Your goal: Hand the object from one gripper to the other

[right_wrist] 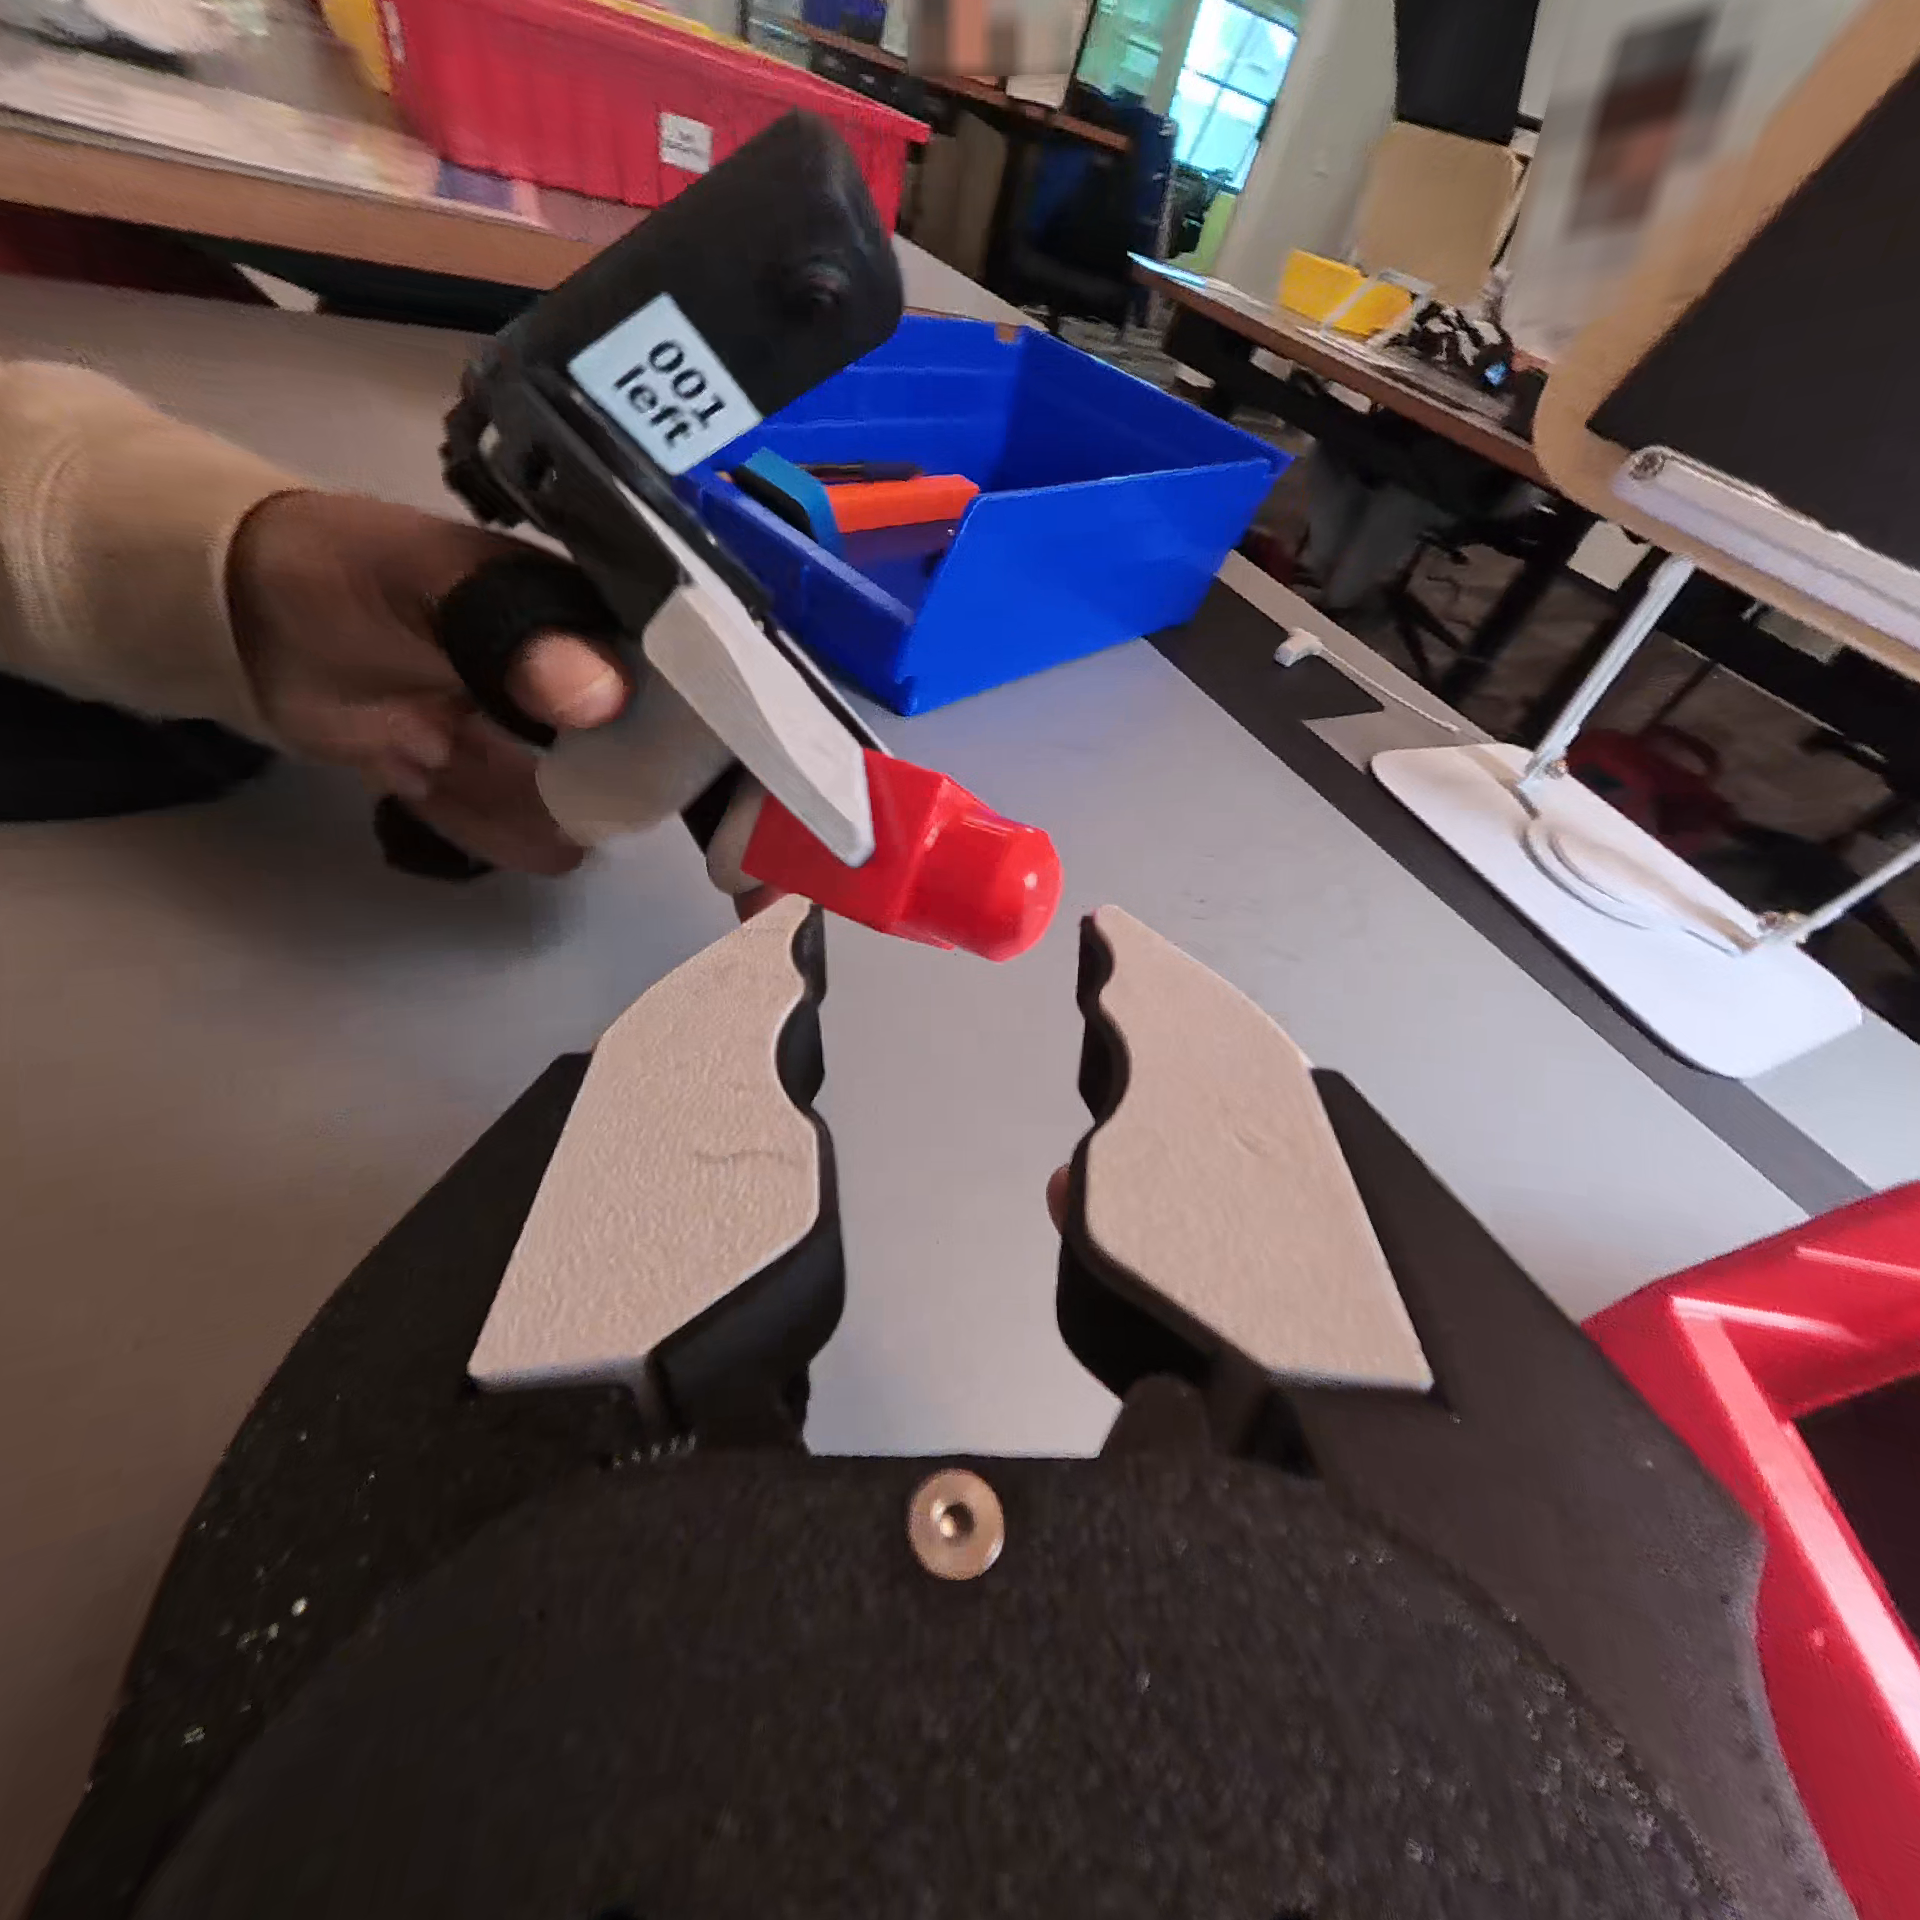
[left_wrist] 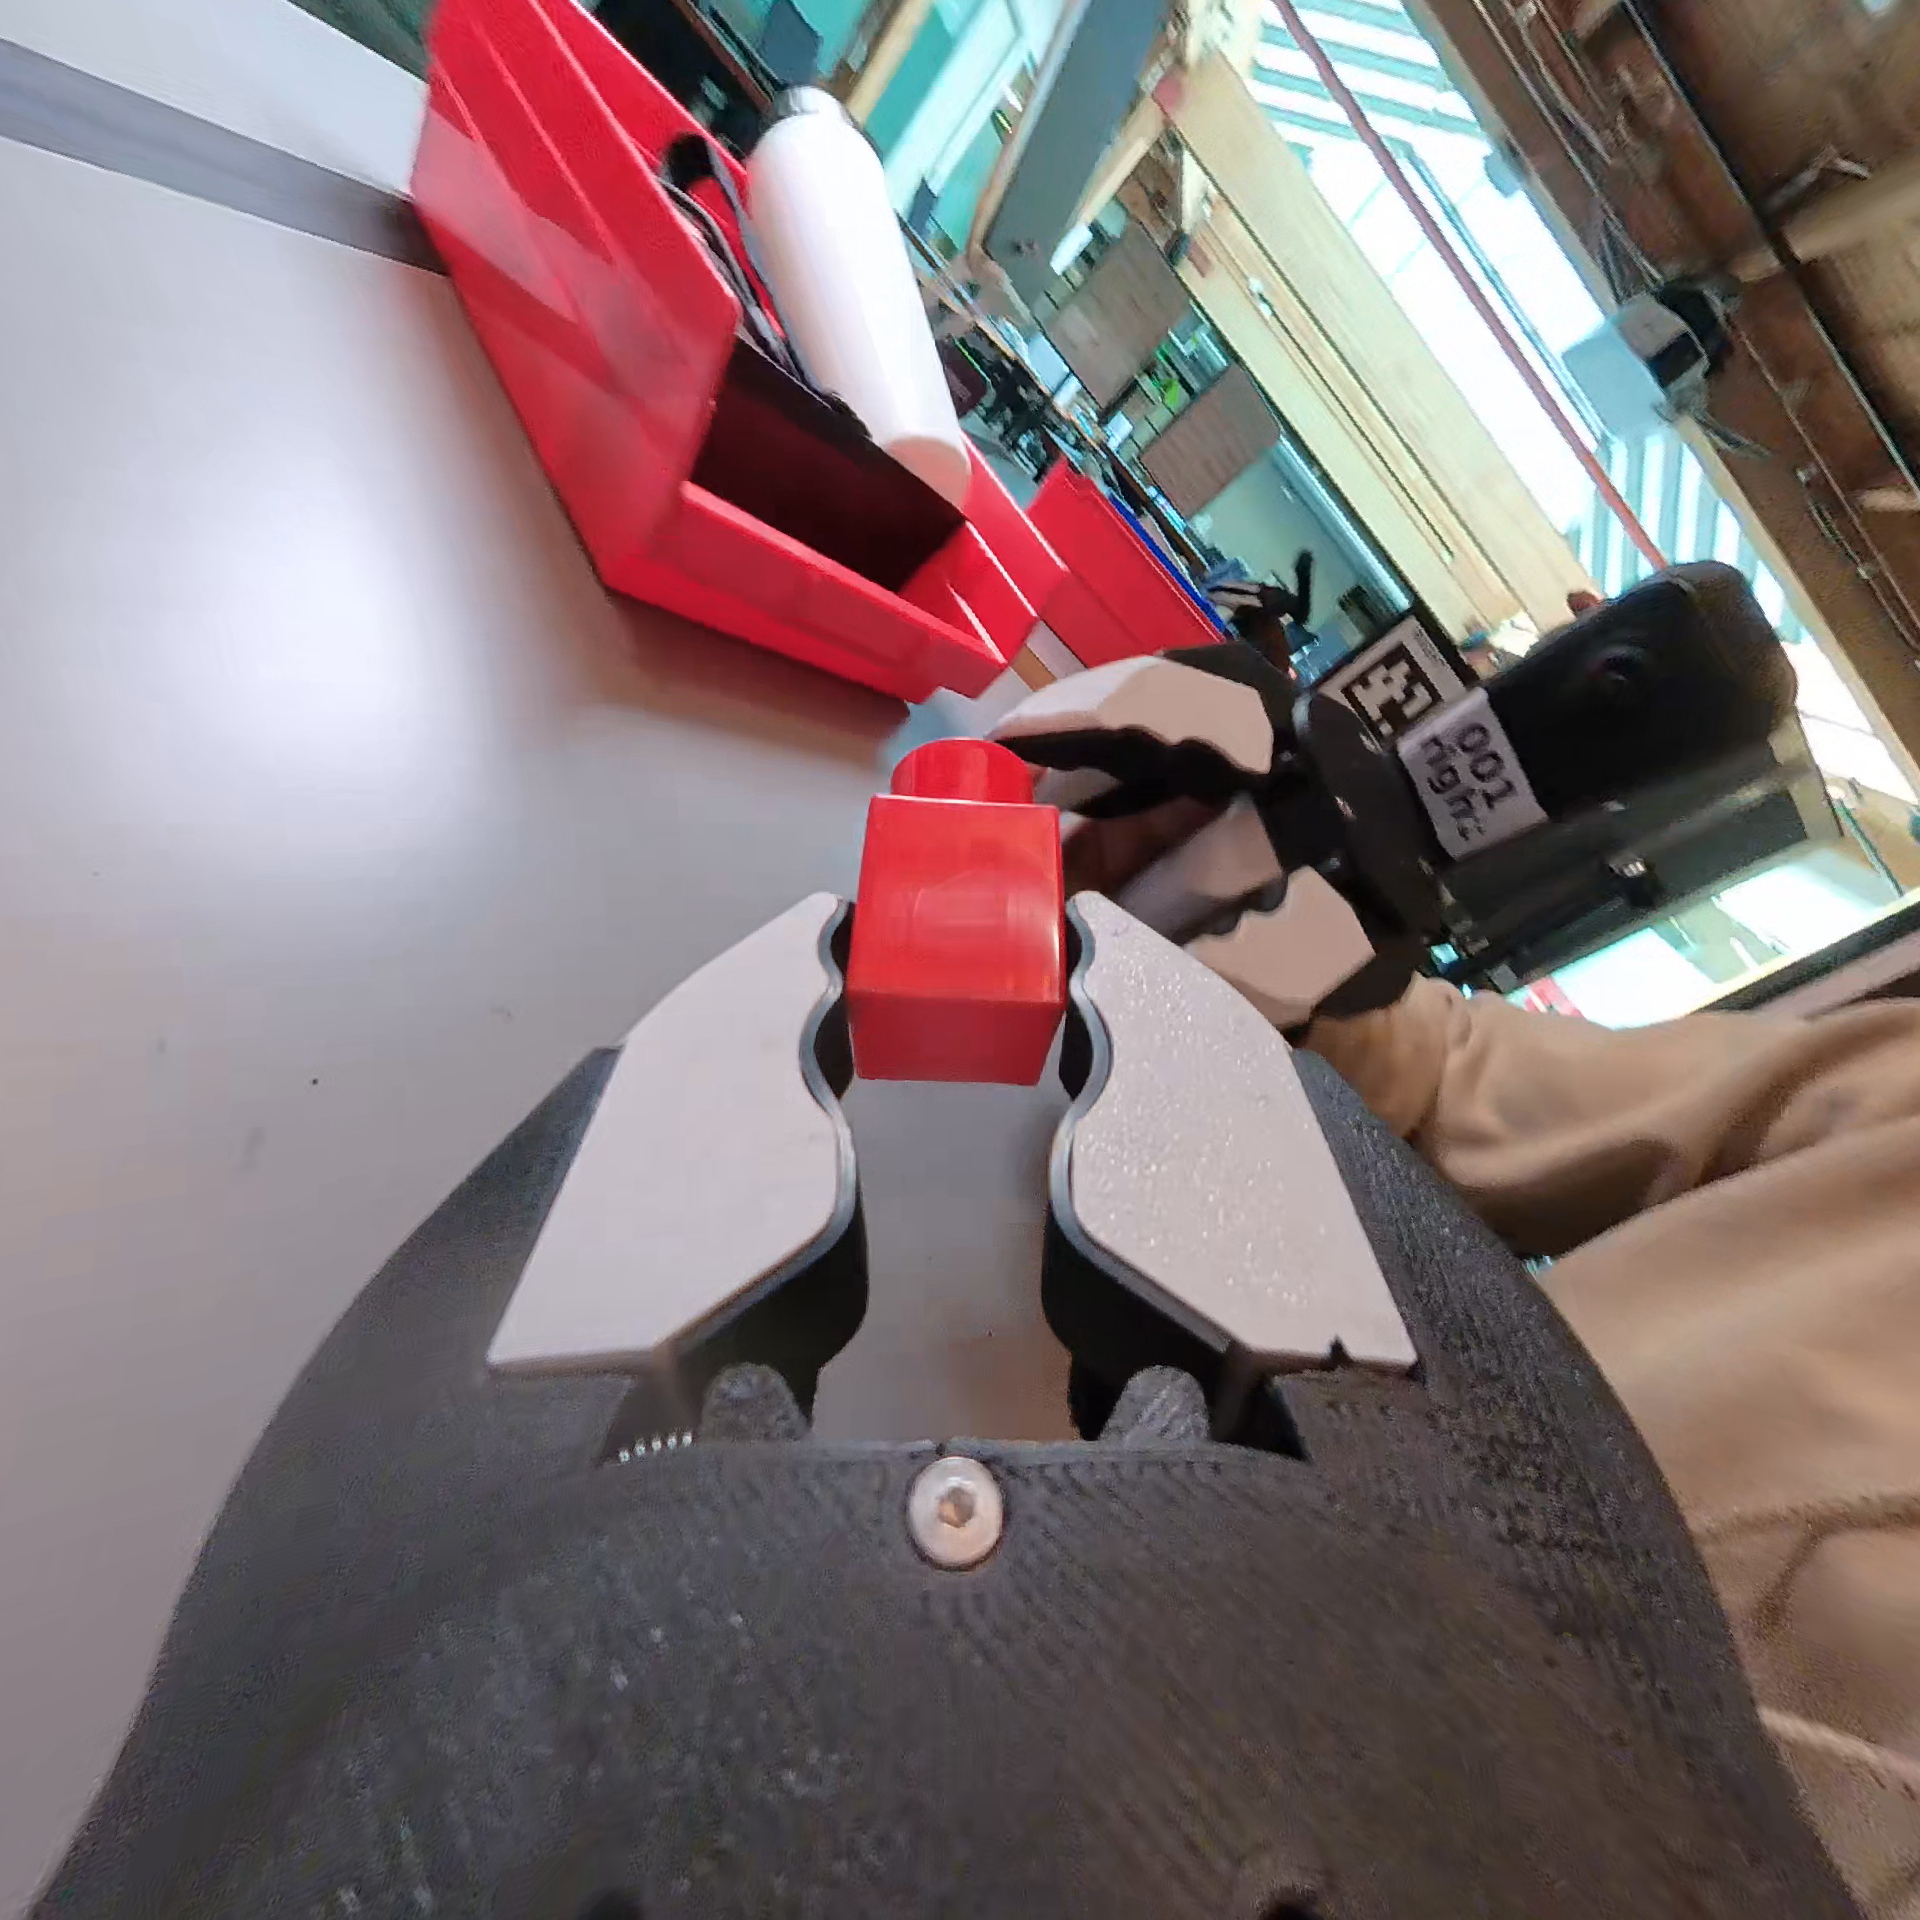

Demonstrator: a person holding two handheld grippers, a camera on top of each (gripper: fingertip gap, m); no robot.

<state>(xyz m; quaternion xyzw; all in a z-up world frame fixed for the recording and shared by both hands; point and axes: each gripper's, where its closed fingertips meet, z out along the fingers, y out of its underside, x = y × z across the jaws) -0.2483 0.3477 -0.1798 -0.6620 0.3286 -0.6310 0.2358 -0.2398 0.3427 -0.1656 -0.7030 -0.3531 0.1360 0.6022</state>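
Observation:
My left gripper (left_wrist: 956,935) is shut on a red plastic block (left_wrist: 951,966) with a round stud at its far end, and holds it above the grey table. In the right wrist view the same block (right_wrist: 925,868) sticks out of the left gripper (right_wrist: 800,821), stud pointing right. My right gripper (right_wrist: 948,930) is open and empty, its fingertips just below the block's stud end. In the left wrist view the right gripper (left_wrist: 1132,821) comes in from the right, jaws apart, close beside the stud. I cannot tell if it touches the block.
A red bin (left_wrist: 582,343) with a white bottle (left_wrist: 852,291) and black cables stands on the table behind. A blue bin (right_wrist: 1081,561) with orange and blue parts sits beyond the left gripper. A white lamp base (right_wrist: 1621,914) is at right, a red bin corner (right_wrist: 1766,1455) at lower right. Only a small space, under 4 cm, lies between the two pairs of fingers.

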